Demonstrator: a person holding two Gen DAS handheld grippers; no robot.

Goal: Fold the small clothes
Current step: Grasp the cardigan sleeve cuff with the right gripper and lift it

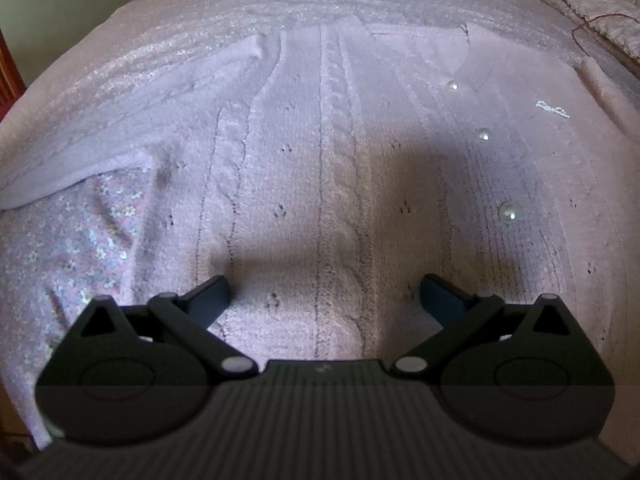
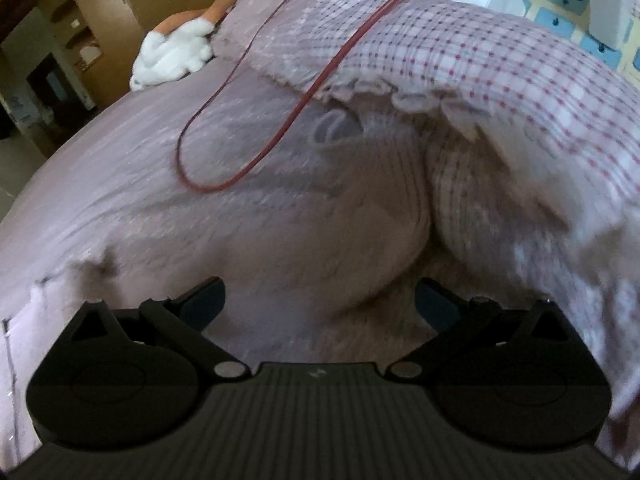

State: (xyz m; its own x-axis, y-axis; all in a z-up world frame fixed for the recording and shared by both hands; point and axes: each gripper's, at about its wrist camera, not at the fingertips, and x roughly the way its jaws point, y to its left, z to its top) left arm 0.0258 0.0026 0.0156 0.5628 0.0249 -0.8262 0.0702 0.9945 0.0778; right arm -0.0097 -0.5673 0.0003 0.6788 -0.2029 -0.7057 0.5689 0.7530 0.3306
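You are holding the left gripper (image 1: 324,294) low over the pale lilac cable-knit cardigan (image 1: 320,168), which is lying spread flat on the pink bedcover (image 1: 280,4). Its jaws are standing wide apart and they are gripping nothing. The left sleeve (image 1: 120,136) is already lying folded across, with a small-flowered fabric (image 1: 80,240) showing below it.

The fold is, as I judge, still at the beginning. To do it well, you are wanting to take one edge of the knit with only the tips, pinching both layers together, then lifting just enough that the soft knit is not dragging and stretching. Keep the round pearl buttons (image 1: 509,212) out of the jaws, because they may be slipping.

The right gripper (image 2: 320,296) is also fully open and empty, above the bedcover. Only its camera is showing the red-checked frilled pillow (image 2: 500,68), the thin red cable (image 2: 280,128) looping over the bed, and the white and orange plush toy (image 2: 176,48). I cannot tell whether the blurred mound of fabric under it is the cardigan. Only the left camera is showing the buttons and cable pattern clearly.
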